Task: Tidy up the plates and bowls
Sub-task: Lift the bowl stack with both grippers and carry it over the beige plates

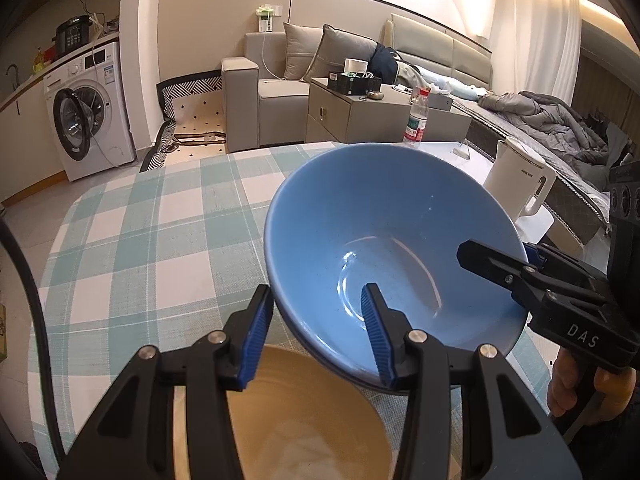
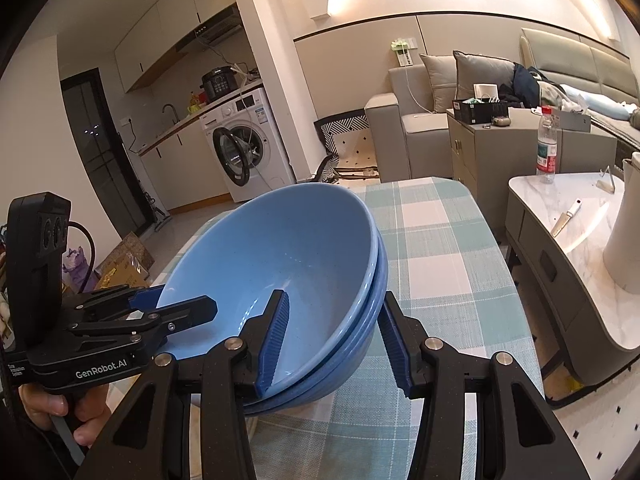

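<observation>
Two black grippers with blue ribbed pads fill the foreground, each straddling the rim of a stack of blue bowls (image 1: 384, 236) from opposite sides. All places below are given relative to that stack, which sits tilted above a table covered in a teal-and-white checked tablecloth (image 1: 152, 232).

Risk, as a judgement: the stack looks like three nested bowls, held at a steep tilt and pinched only at the rim. If one gripper lets go or pulls before the other, the bowls could slide apart, and the glazed top bowl could slip out and fall. A tan plate (image 1: 304, 420) lies directly beneath the stack's near edge in the left wrist view; a dropped bowl could strike and chip it.

Left gripper (image 1: 316, 332): jaws about half spread, one finger inside the top bowl, the other outside the wall. Both pads appear to touch the stack, but how firm the squeeze is cannot be told.

Right gripper (image 2: 332, 340): jaws similarly spread, one pad inside the bowl, the other against the outer wall of the lower bowls. It appears to grip the stack.

Beyond the stack, on a separate marble table, stand a white kettle (image 1: 520, 184) and a water bottle (image 1: 417, 118).
</observation>
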Motion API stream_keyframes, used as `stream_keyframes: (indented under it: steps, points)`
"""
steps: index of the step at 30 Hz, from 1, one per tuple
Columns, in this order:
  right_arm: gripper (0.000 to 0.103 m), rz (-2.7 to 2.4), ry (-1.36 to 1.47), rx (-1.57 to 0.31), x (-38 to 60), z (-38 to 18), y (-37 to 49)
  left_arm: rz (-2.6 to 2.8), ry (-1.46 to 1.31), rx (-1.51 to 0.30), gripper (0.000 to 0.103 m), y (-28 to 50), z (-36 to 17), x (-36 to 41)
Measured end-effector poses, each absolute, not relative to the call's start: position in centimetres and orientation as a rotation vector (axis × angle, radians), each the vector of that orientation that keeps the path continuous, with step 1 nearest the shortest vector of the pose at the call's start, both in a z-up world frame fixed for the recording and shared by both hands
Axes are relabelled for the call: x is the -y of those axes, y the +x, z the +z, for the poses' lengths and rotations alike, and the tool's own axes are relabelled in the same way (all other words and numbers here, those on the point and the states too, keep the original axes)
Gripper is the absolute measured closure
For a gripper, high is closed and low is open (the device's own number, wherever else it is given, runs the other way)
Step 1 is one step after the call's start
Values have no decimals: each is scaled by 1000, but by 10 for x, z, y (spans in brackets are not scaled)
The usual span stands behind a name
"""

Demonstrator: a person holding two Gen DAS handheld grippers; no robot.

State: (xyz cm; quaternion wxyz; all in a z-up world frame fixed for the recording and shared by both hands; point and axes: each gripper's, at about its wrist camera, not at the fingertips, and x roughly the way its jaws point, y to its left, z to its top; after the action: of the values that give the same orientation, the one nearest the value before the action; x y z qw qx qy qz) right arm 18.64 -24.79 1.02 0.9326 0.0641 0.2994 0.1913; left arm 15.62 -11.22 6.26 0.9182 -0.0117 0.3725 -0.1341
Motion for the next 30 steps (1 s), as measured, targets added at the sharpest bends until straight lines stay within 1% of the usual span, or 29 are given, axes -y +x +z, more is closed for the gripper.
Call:
stream_keyframes:
  steps: [14, 30]
  points:
    - [56, 432, 122, -577, 228, 27, 170, -241, -37, -730, 58, 134, 76, 91]
    - [56, 500, 97, -555, 192, 34, 154, -175, -64, -705, 58, 103, 77, 56]
